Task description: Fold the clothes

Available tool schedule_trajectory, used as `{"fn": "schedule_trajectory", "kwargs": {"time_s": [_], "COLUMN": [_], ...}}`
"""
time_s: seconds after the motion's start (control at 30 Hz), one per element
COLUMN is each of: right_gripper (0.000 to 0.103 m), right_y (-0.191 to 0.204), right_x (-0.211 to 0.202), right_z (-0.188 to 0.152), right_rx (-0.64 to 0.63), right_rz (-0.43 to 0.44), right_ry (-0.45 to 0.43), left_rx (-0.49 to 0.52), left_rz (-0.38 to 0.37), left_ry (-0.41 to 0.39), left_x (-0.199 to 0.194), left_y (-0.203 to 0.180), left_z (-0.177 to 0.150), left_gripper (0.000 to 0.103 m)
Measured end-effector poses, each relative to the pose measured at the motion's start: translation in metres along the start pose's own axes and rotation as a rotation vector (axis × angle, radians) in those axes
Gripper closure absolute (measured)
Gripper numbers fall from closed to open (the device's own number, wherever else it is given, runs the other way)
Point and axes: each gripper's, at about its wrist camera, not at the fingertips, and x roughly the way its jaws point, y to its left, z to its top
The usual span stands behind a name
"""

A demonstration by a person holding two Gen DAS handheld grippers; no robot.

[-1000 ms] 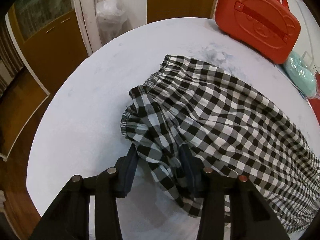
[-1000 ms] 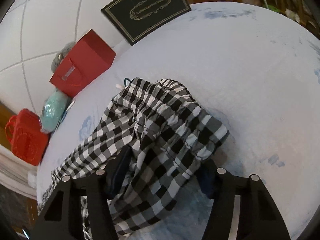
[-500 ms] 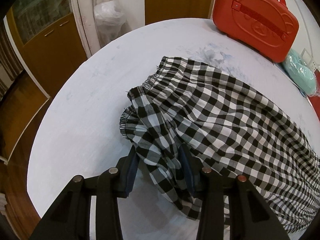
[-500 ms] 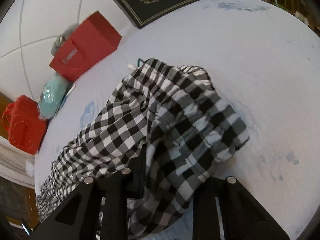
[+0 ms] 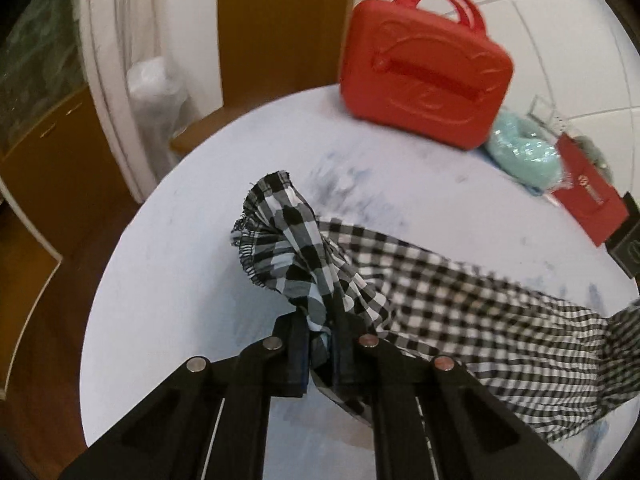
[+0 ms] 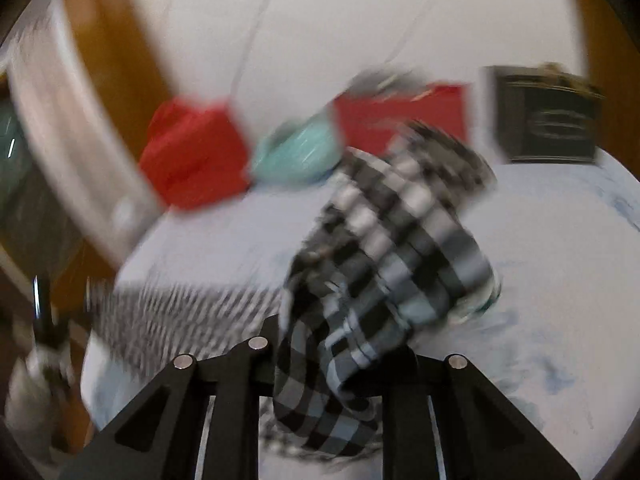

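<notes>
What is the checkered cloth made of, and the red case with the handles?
The checkered cloth looks like thin woven fabric, maybe cotton: it bunches and drapes softly. The red case looks like hard moulded plastic with a slight sheen and a raised shape on its side.

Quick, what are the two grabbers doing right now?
Left hand-held gripper: shut on the checked cloth, bunched between its pads.
Right hand-held gripper: the checked cloth is between its jaws, which are opening slightly; the blurred picture still shows a grip.

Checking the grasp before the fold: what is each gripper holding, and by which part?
Both hold the checked garment. The left gripper pinches it just below the gathered waistband; the right gripper, jaws opening, has a bunched fold between them, part unclear from blur.
</notes>
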Motion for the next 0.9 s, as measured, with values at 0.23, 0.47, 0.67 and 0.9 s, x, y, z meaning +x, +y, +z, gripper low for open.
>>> {"fn": "schedule_trajectory", "kwargs": {"time_s": [0.23,0.47,0.67,0.9], "right_gripper": [0.025,0.069,0.069,0.063], "right_y": [0.041,-0.006,-0.022,-0.053], "right_x": [0.043,0.013,0.066,0.033], "right_z": [-0.037,-0.021,-0.057,-0.063], "right_rx": [0.003,0.078,0.144,0.302], "right_rz": [0.18,0.019,0.035,0.108], "right_ry": [0.223,0.194,0.393,0.3], "left_rx": [-0.008,-0.039,-0.004,0.206], "left_rz": [0.006,0.0,0.009,-0.093], "left_ry": [0.054,0.098,0.1,-0.003], "left_x": [0.026,0.042,0.038,-0.005], "left_y": [0.01,0.026,0.02,-0.064], "left_z": [-0.006,-0.02,-0.023,-0.005], "left_gripper": [0.097,0.097,0.097,0.097]}}
